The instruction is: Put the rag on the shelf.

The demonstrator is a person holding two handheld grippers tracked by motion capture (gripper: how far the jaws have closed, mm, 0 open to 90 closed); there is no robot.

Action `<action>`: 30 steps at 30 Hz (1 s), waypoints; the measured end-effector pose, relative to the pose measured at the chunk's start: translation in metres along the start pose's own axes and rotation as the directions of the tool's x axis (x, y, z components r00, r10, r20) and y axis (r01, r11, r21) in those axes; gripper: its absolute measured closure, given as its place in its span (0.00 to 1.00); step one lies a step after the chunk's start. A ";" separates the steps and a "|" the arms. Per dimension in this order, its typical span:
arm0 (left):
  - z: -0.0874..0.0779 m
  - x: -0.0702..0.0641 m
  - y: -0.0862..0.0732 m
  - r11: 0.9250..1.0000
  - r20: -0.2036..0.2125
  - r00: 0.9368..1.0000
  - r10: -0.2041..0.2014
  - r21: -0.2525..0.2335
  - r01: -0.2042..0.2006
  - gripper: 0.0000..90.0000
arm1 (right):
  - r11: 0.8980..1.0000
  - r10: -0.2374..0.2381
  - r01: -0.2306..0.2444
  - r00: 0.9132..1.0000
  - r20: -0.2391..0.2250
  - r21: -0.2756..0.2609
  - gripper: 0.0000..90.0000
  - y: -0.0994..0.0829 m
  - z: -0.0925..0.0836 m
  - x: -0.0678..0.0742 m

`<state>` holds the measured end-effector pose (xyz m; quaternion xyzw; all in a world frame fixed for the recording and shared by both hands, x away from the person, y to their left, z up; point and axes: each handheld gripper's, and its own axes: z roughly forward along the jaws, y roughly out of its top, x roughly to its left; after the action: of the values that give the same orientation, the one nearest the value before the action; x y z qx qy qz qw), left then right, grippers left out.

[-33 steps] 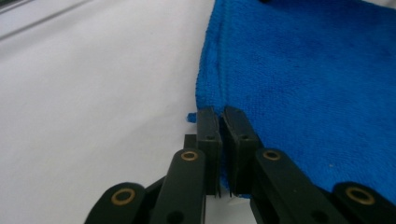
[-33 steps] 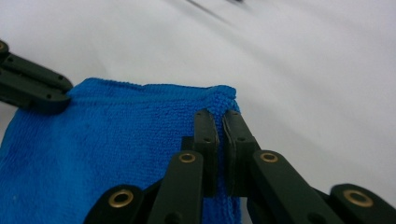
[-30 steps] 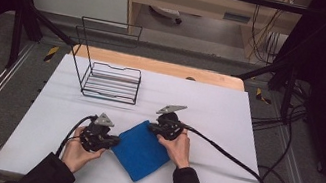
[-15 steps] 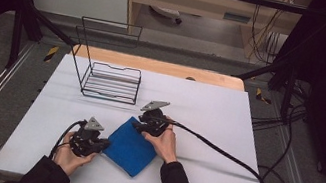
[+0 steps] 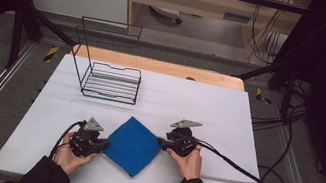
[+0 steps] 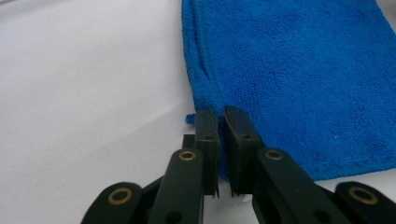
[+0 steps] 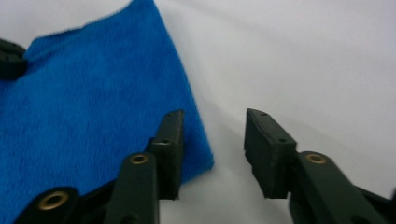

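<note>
Down at the near edge of the table [image 5: 229,108], left gripper [image 5: 101,146] is clamped on the blue cloth's [image 5: 134,145] left corner, cloth lying flat. Right gripper [image 5: 160,143] has let go, jaws just opening then narrowing, nothing between them, beside the cloth's right corner.
</note>
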<state>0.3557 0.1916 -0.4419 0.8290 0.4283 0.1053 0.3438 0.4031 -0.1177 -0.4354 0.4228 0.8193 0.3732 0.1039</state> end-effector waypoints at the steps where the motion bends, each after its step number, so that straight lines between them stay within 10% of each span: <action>1: 0.000 0.000 0.000 1.000 0.000 1.000 0.000 -0.001 0.000 0.93 | 1.000 0.015 -0.015 1.000 -0.011 0.012 0.68 -0.003 0.002 0.000; 11: -0.003 0.000 -0.002 1.000 0.008 1.000 -0.027 -0.004 0.027 0.94 | 0.996 0.085 -0.081 0.992 -0.089 0.047 0.96 -0.003 0.008 -0.001; 21: -0.011 -0.019 -0.012 0.994 -0.026 0.994 -0.106 -0.029 0.105 0.93 | 0.998 -0.041 0.044 0.996 -0.073 0.042 0.95 0.047 0.021 -0.008; 26: -0.010 -0.027 -0.014 0.994 -0.039 0.994 -0.099 -0.040 0.097 0.93 | 0.993 -0.094 0.097 0.994 -0.050 0.067 0.90 0.042 0.028 -0.007; 30: -0.010 -0.024 -0.014 0.996 -0.036 0.997 -0.072 -0.048 0.070 0.84 | 0.994 -0.112 0.112 0.994 -0.005 -0.010 0.64 0.031 0.017 -0.002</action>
<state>0.3270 0.1835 -0.4408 0.8030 0.4612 0.1185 0.3585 0.4316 -0.0994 -0.4255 0.3746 0.8401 0.3722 0.1243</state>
